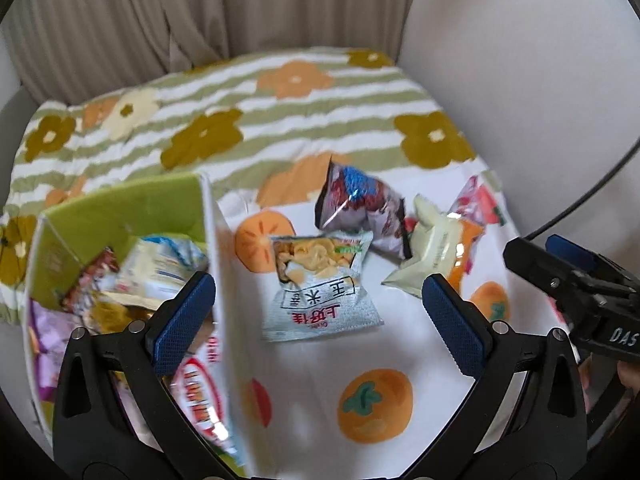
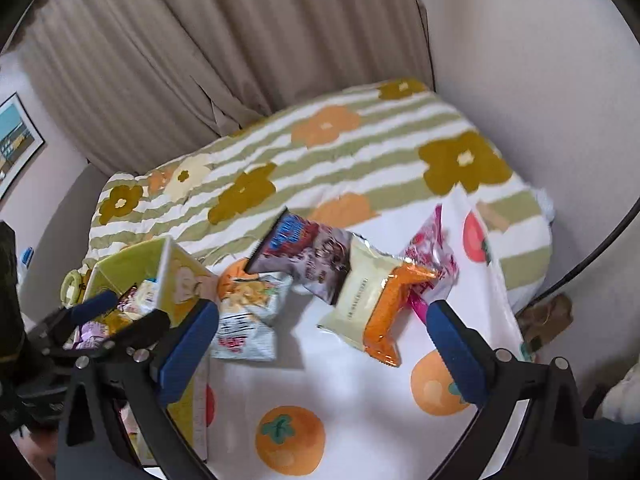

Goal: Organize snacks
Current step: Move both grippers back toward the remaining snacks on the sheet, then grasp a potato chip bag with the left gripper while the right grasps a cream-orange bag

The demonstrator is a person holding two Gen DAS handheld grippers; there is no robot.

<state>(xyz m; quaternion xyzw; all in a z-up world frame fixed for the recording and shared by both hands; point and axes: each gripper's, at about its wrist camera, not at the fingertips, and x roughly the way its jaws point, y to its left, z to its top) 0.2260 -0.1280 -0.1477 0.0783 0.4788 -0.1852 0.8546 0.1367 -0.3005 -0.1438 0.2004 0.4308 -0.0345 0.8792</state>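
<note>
Five snack packs are loose on the white persimmon-print cloth (image 2: pixel 360 408) right now: a silvery corn-snack bag (image 1: pixel 320 284) closest to the box, a dark bag with blue lettering (image 1: pixel 360 208) propped up behind it, a pale cream packet (image 2: pixel 360 300) with an orange packet (image 2: pixel 388 316) lying across its edge, and a pink-and-clear wrapper (image 2: pixel 432 248) at the far right. The green box (image 1: pixel 120 208) sits to the left, already stuffed with a bunch of packs. Left gripper (image 1: pixel 320 312) is spread wide with nothing between its fingers, one blue pad over the box and the other out over the cloth. Right gripper (image 2: pixel 324 340) is also wide open and empty, hovering in front of the loose pile. Behind it all there's a green-striped flower quilt (image 2: pixel 320 160) and beige curtains (image 2: pixel 200 40).
</note>
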